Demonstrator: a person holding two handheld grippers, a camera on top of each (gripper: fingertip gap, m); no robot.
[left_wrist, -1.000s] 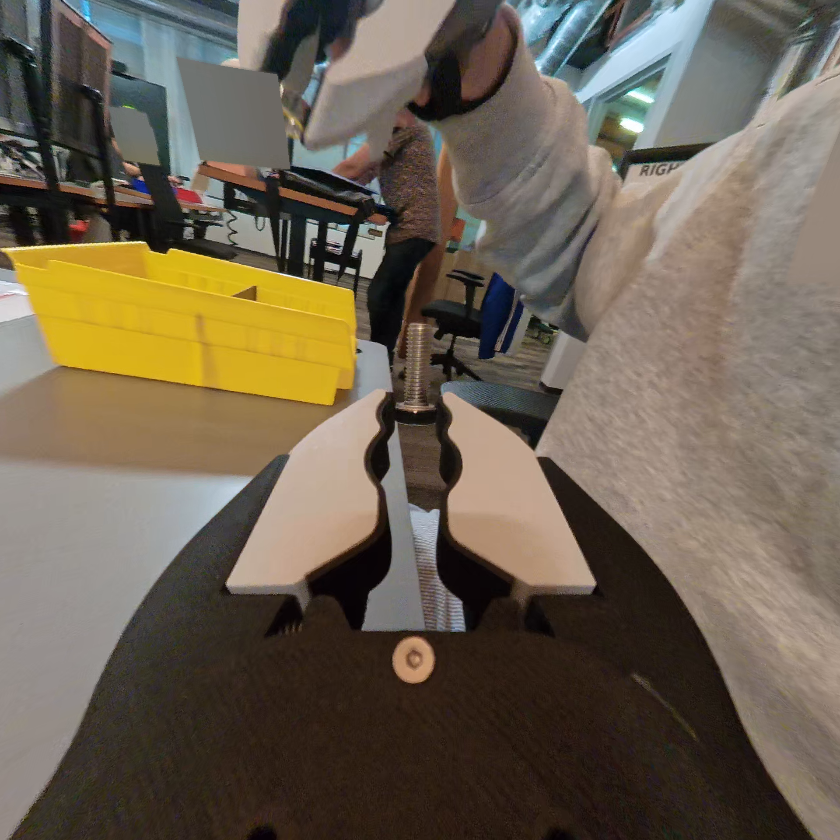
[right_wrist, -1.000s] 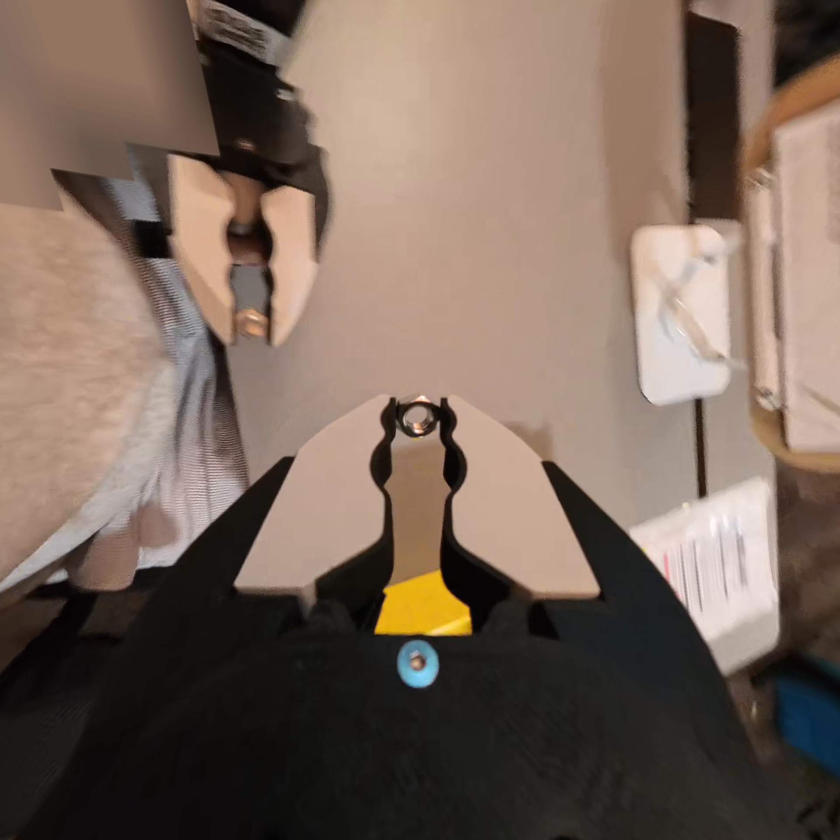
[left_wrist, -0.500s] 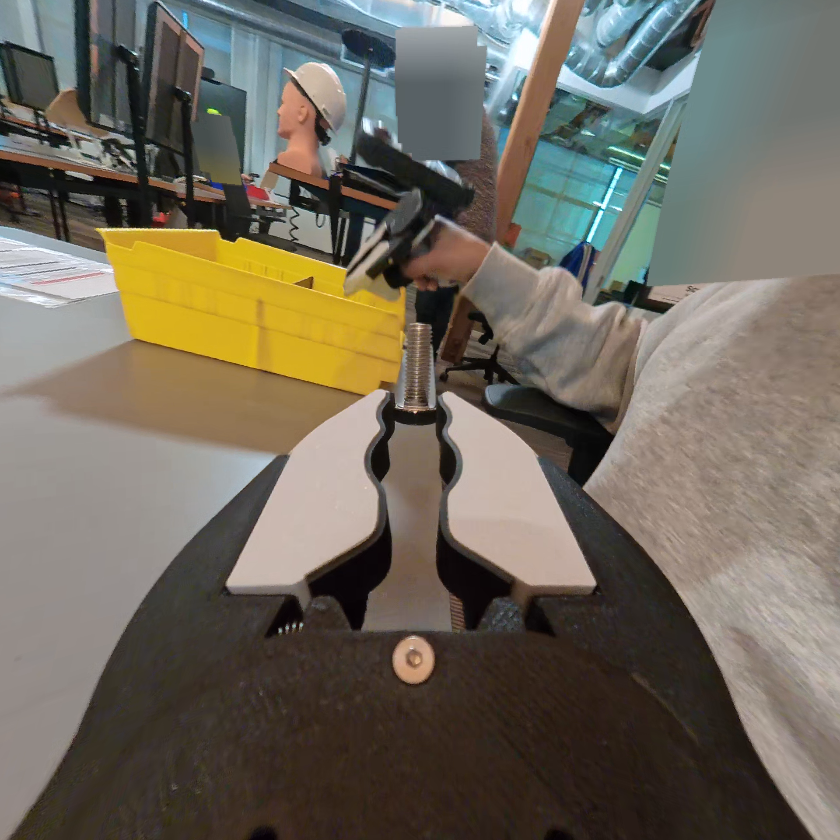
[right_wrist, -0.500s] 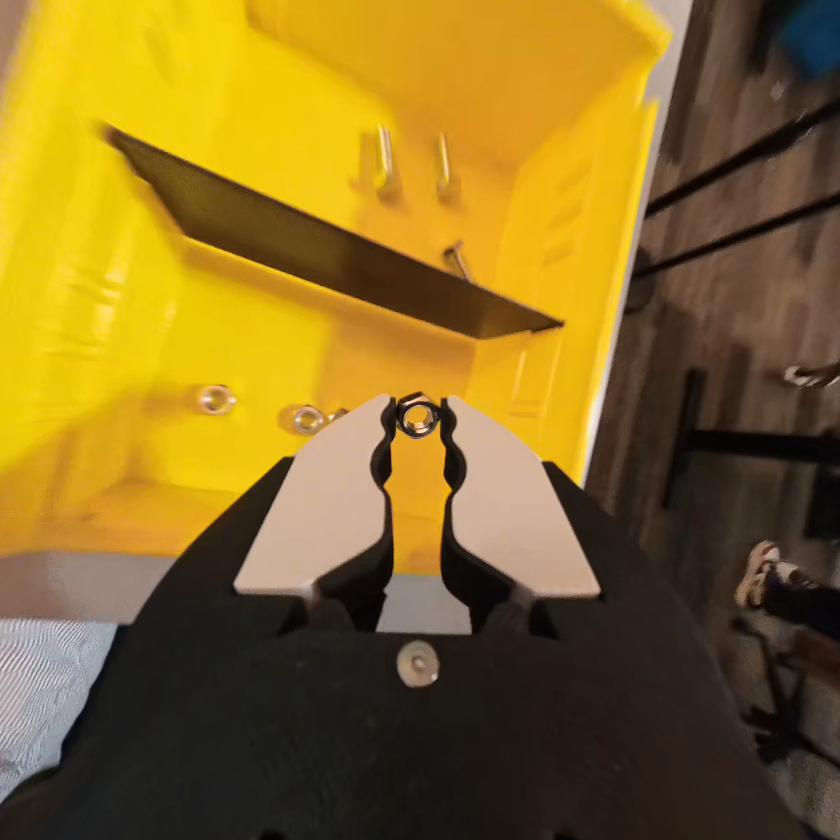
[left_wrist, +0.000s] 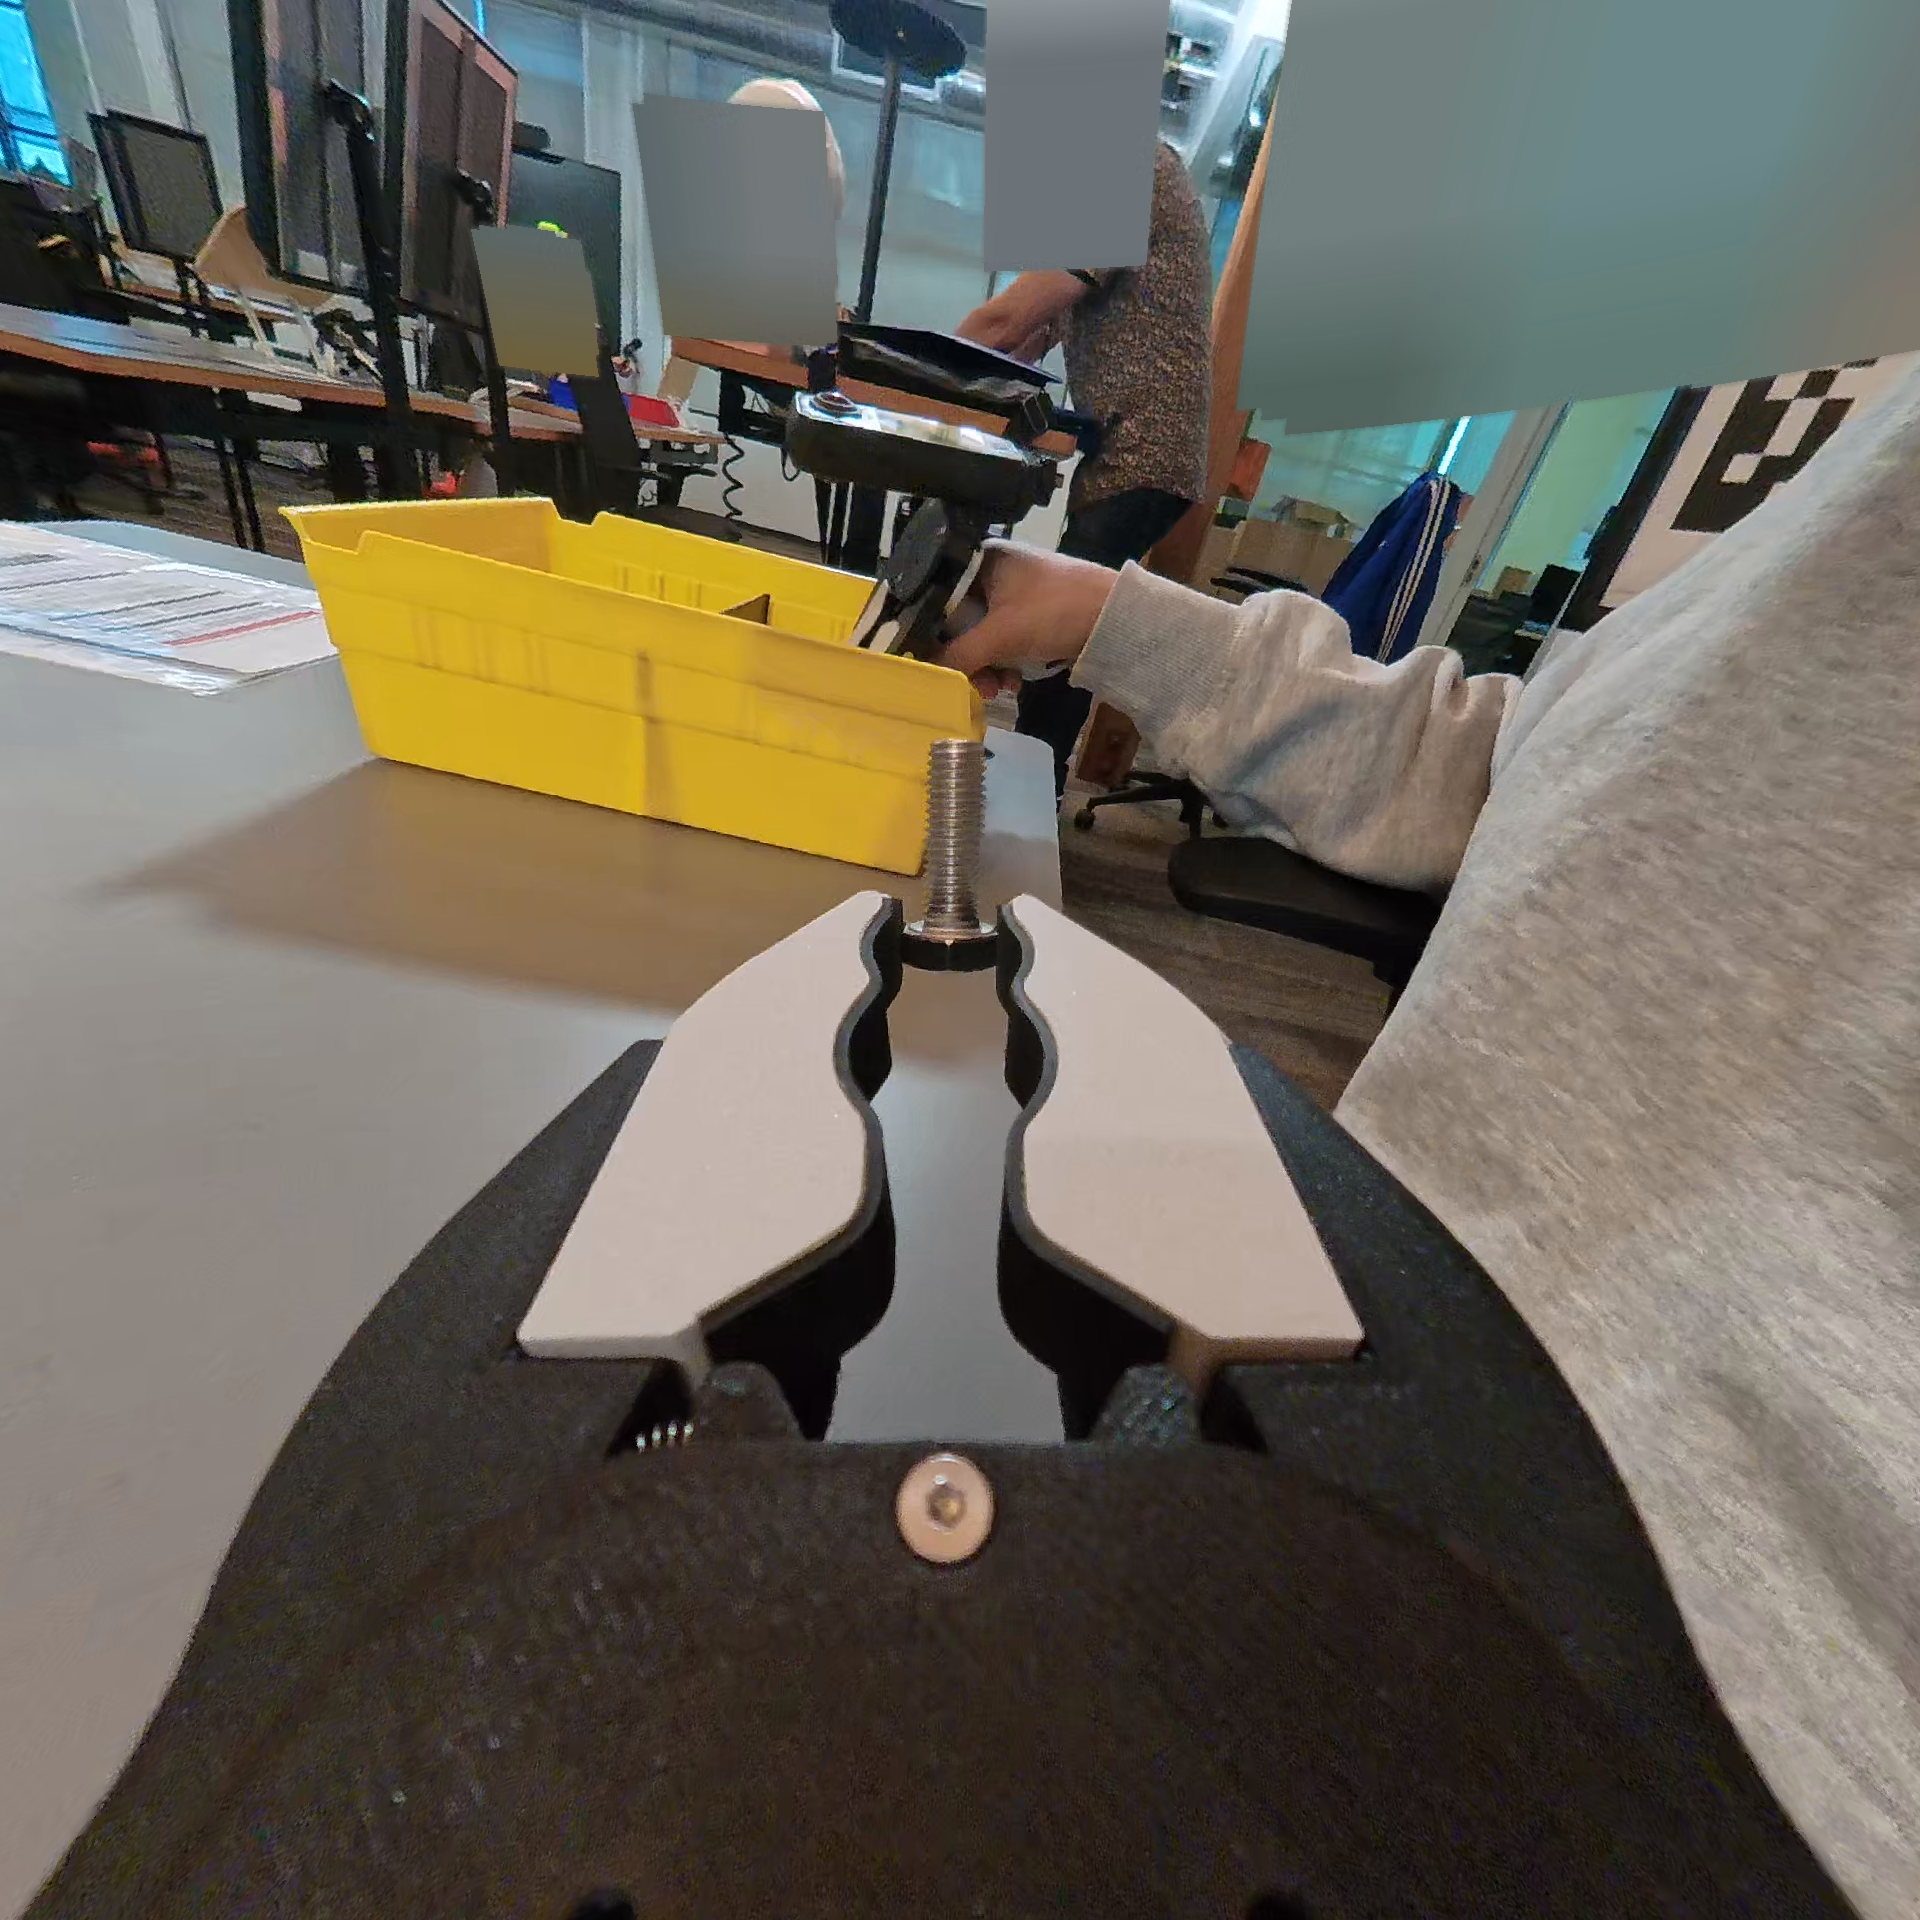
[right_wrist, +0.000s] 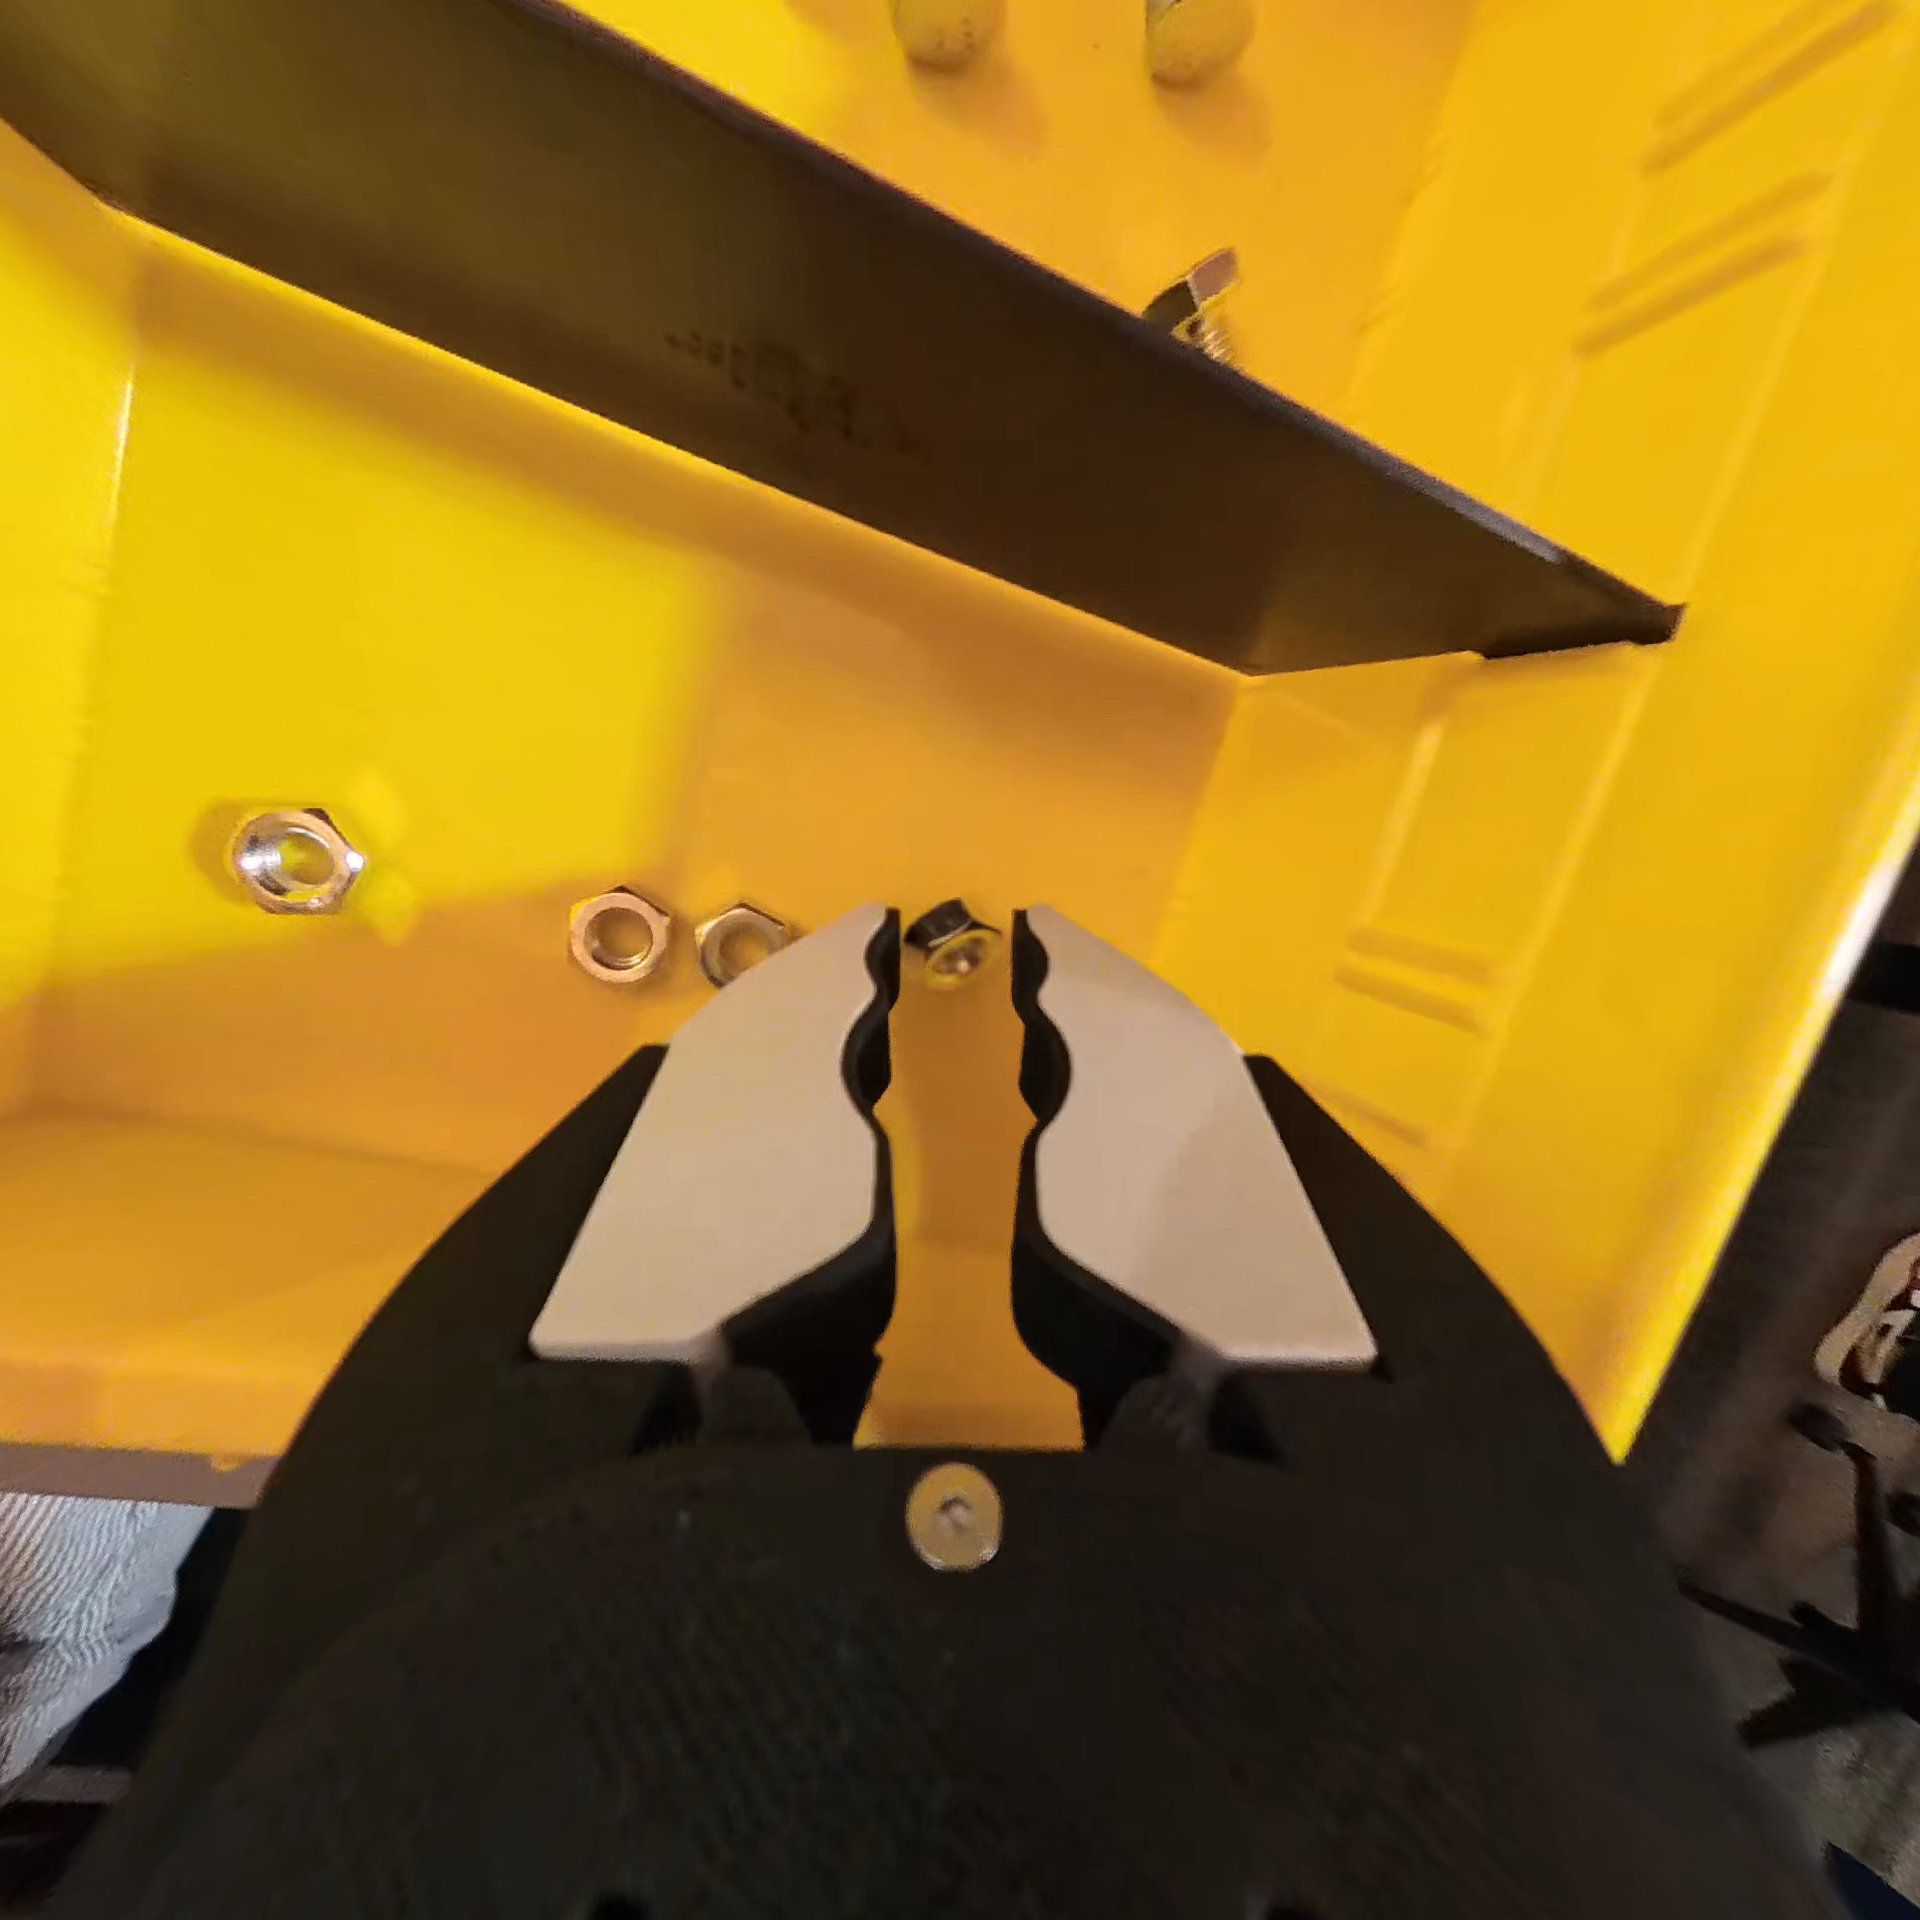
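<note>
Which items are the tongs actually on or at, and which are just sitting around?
In or at the tongs:
- bolt, head clamped in the left tongs, shaft upright
- small nut between the open right tongs, seemingly touching neither finger
- yellow bin under them

Lying about:
- loose nuts on the bin floor
- black divider
- papers on the grey table

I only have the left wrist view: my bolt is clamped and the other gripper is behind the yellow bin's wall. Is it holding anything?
Observer: No. The right gripper is open; a small nut sits between its fingertips, gaps on both sides.
Operator: Other nuts nearby?
Observer: Yes, in the yellow bin, left of the tips: a large nut, a middle nut and a partly hidden nut.
Operator: Beyond the divider?
Observer: A bolt head shows past the black divider.
</note>
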